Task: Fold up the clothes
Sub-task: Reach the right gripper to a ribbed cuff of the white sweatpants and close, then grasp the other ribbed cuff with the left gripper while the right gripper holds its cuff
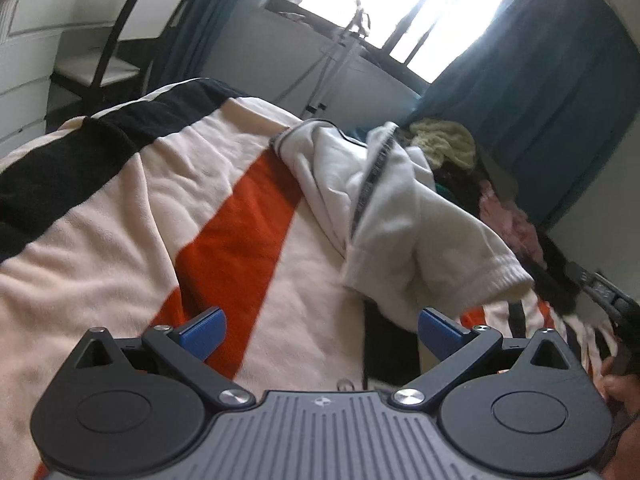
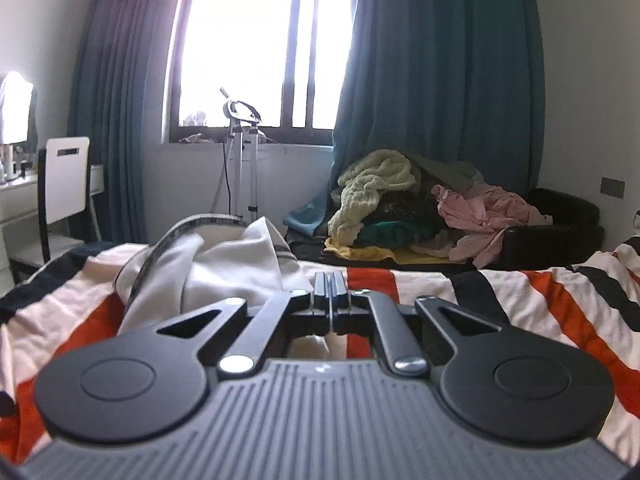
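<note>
Jaws of left gripper wide, empty, low over striped blanket. Right gripper shut; fabric pinched or not, cannot tell. White garment crumpled, near, likely awaiting spreading.

We saw teal curtains flanking a bright window, a white chair, and a tripod.

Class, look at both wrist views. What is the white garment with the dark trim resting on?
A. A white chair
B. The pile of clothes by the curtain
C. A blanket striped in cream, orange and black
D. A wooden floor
C: the white garment lies crumpled on the striped blanket, apart from the pile of clothes under the teal curtain and from the white chair.
</note>
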`<state>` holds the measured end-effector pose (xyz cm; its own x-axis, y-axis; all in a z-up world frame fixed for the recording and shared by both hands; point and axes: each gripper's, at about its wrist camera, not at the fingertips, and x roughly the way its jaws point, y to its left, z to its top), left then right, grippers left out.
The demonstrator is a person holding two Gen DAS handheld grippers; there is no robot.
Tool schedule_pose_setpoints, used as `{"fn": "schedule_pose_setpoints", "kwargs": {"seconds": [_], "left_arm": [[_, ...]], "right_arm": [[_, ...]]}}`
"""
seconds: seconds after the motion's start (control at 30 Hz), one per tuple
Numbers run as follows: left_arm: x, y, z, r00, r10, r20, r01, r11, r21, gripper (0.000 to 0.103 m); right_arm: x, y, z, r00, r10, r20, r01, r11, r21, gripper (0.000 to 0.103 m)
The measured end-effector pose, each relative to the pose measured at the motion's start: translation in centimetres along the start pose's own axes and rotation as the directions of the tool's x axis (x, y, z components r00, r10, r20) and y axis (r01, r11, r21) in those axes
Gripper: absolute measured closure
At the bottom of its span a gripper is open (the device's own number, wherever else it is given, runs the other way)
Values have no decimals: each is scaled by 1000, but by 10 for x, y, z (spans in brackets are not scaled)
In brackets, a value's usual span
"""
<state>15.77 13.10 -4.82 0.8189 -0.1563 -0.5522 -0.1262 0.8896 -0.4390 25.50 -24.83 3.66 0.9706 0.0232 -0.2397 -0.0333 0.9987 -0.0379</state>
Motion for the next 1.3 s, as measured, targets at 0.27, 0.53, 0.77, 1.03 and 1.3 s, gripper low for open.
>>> {"fn": "schedule_pose_setpoints", "kwargs": {"seconds": [0.27, 0.53, 0.77, 1.03, 1.3], "left_arm": [[-20, -33, -20, 999, 7, 43, -15, 981, 191, 0], [25, -21, -20, 997, -69, -33, 72, 993, 95, 0], [55, -15, -21, 996, -82, -30, 83, 996, 43, 0], [30, -20, -25, 979, -201, 25, 200, 979, 29, 0], [14, -30, -52, 957, -252, -142, 252, 968, -18, 0]], "right_arm": [[5, 0, -37, 999, 42, -15, -42, 999, -8, 32], [75, 1, -40, 995, 33, -96, -36, 999, -24, 66], [57, 6, -18, 995, 103, -5, -102, 993, 61, 93], [-69, -25, 8, 980, 81, 181, -102, 989, 109, 93], [-162, -91, -34, 999, -3, 51, -12, 955, 297, 93]]}}
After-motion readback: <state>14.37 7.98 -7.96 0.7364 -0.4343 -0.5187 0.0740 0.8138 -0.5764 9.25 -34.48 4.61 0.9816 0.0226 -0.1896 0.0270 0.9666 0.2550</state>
